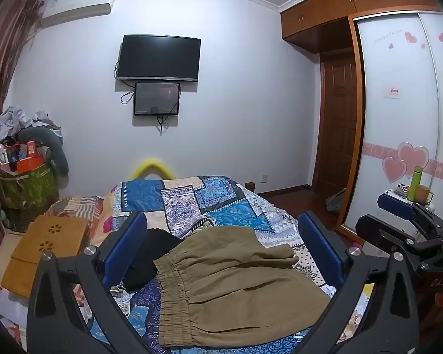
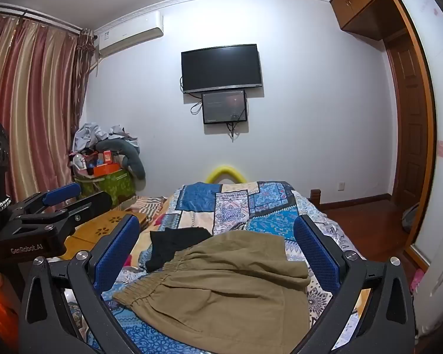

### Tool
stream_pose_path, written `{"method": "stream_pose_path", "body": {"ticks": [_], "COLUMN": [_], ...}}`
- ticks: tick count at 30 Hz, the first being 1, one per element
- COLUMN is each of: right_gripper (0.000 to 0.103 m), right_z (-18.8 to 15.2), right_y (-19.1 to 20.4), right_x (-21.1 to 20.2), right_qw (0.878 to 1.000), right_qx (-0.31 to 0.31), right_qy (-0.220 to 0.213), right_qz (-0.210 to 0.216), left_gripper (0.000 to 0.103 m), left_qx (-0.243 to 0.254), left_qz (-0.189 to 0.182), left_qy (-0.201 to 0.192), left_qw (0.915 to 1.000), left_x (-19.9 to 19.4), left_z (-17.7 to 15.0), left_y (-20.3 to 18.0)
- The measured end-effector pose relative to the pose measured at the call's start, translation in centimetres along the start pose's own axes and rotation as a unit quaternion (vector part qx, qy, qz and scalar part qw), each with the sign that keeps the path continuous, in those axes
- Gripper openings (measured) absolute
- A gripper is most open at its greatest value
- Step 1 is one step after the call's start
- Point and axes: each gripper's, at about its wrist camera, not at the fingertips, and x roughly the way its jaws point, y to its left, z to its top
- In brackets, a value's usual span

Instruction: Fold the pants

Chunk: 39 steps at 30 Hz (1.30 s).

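The bed (image 1: pixel 209 200), under a patchwork quilt, is filling the middle of both views. The khaki pants (image 1: pixel 236 283) are lying on it in the lower centre of the frame, rumpled, with the elastic waistband toward the left and one part already lapping over another; no neat fold is showing, so the folding is looking barely begun, with nearly all of it left to do. A black garment (image 1: pixel 150 253) is lying just beside the pants, at their upper left and touching them.

At the left edge of the left wrist view, a green basket (image 1: pixel 26 188) is overflowing with heaped clothes and an orange box.

The left claw (image 1: pixel 221 253) is hanging released above the pants, gripping nothing. The right claw (image 2: pixel 218 253) is likewise spread wide and empty.
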Motion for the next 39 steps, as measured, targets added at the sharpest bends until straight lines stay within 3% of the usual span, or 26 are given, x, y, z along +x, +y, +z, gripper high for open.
{"method": "stream_pose_path", "body": {"ticks": [39], "right_gripper": [0.103], "right_z": [0.0], "right_y": [0.0], "right_x": [0.4], "right_qw": [1.0], "right_qx": [0.006], "right_qy": [0.011], "right_qz": [-0.005], "left_gripper": [0.103], "left_qx": [0.003], "left_qz": [0.004], "left_qy": [0.006], "left_qw": [1.0], "left_x": [0.5], "left_z": [0.0], "left_y": [-0.1]}}
